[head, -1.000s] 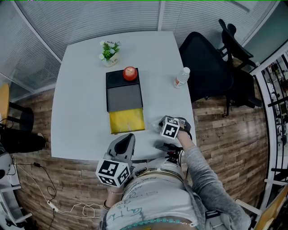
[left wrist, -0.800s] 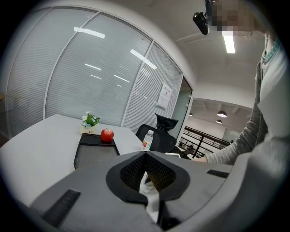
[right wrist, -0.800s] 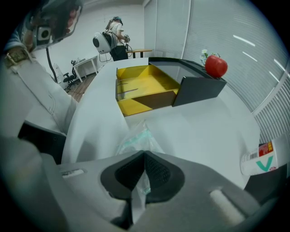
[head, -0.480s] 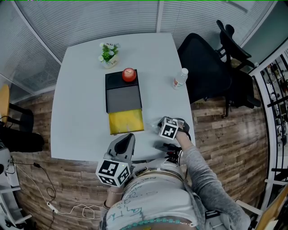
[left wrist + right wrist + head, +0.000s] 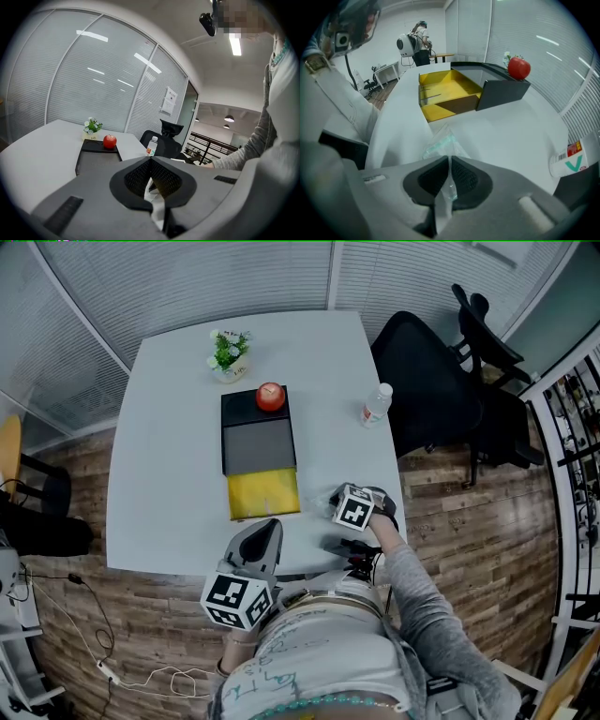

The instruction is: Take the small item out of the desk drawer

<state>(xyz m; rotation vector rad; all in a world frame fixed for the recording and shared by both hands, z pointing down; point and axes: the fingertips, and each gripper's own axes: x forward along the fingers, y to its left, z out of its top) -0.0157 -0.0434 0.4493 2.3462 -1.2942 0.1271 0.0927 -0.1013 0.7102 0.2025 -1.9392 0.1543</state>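
Two hand-held grippers show at the near side of a white table (image 5: 169,446), on whose middle lies a flat black desk drawer unit (image 5: 258,442). From the near end of that unit a shallow yellow drawer (image 5: 264,493) stands pulled out towards the person, and its bare yellow floor is open to view.

The right gripper (image 5: 449,159) hangs to the right of the drawer unit, level with the pulled-out drawer and apart from it, pointing steeply down at the table. Between its ribbed pads sits a small clear plastic packet (image 5: 443,140) with a pale green tint. The jaws have just been opening slightly, yet they stand almost together and the pads press on the thin film. The packet's free end fans out past the tips above the table top, outside the drawer.

The left gripper (image 5: 150,159) is nearer the person than the drawer unit, at the table's near edge, aimed roughly along the unit. Its jaws meet at the tips and grip nothing.

On the unit's far end rests a round red apple (image 5: 270,395). Beyond that end stands a small potted green plant with white flowers (image 5: 228,351). To the unit's right, well apart, stands a clear plastic bottle with a red label (image 5: 378,402).
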